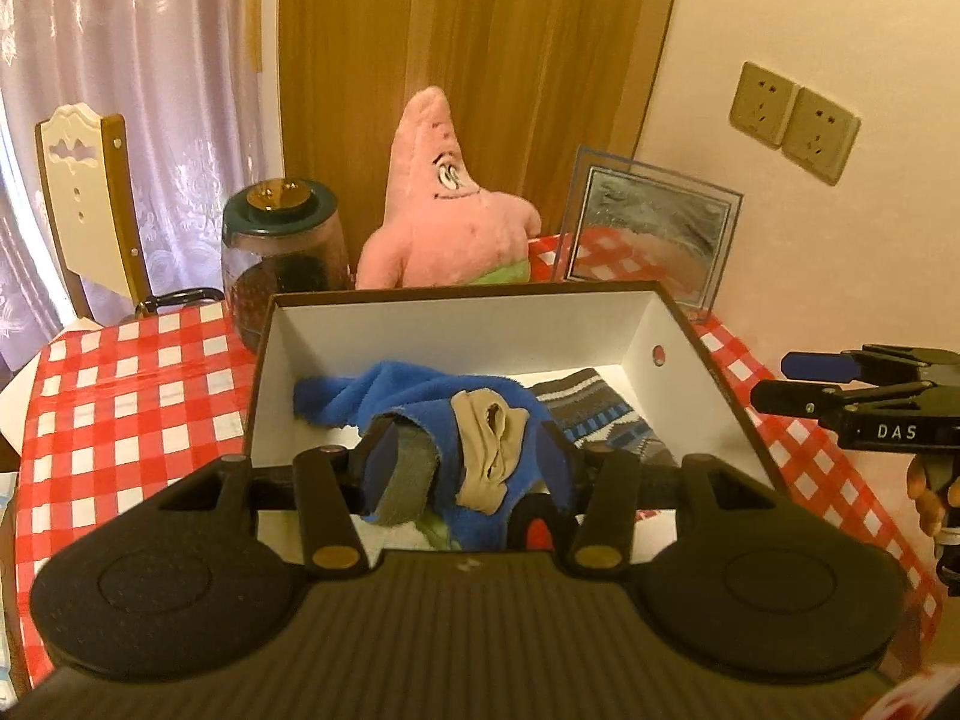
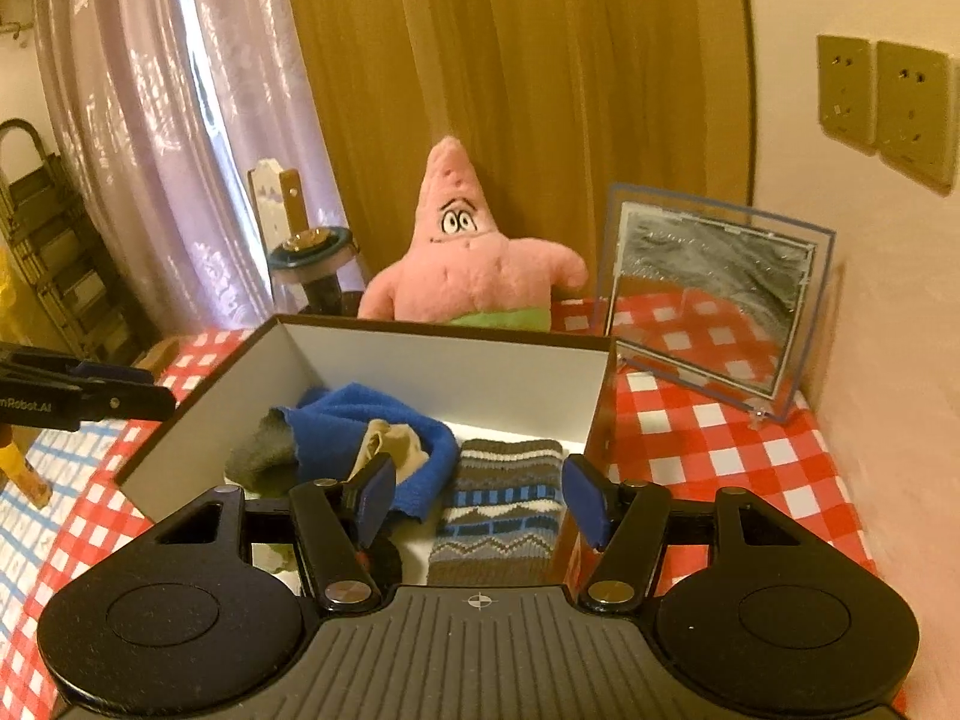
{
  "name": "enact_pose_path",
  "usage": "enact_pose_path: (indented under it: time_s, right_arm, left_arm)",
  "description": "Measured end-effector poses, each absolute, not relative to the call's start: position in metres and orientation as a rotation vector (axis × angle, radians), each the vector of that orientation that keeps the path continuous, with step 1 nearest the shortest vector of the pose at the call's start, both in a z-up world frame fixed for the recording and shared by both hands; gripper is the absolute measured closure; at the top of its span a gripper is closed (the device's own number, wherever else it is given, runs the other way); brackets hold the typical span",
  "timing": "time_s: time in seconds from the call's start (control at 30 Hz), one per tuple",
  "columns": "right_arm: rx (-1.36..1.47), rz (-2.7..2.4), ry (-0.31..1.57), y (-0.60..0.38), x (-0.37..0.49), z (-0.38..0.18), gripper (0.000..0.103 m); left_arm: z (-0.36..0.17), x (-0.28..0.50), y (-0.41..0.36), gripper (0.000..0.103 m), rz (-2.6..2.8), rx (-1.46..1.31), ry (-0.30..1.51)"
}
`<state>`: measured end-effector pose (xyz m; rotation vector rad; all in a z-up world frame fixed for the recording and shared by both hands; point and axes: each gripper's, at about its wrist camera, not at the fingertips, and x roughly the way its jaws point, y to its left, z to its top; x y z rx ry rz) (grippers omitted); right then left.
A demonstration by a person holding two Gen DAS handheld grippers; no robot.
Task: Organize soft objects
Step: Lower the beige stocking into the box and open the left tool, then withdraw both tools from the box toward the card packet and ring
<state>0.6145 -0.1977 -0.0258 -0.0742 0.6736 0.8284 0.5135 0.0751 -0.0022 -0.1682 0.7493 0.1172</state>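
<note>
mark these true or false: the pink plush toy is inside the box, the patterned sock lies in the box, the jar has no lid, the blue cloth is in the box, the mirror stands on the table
1. The pink plush toy is inside the box. False: it sits behind the box.
2. The patterned sock lies in the box. True.
3. The jar has no lid. False: a dark lid is on it.
4. The blue cloth is in the box. True.
5. The mirror stands on the table. True.
</note>
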Motion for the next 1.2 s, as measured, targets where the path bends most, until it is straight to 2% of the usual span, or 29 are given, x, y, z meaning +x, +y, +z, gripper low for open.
enact_pose_path:
  time_s: [0.7,1.2]
  right_arm:
    - [0.147,0.616,0.466,-0.282,0.478,0.037,0.041]
    - [0.186,0.601,0.594,-0.259,0.377,0.016,0.041]
  left_arm:
    - [0.043,0.378,0.077,0.055,0.095,-0.138,0.624]
    - [0.016,0.305,0.099,0.055,0.098,-0.141,0.682]
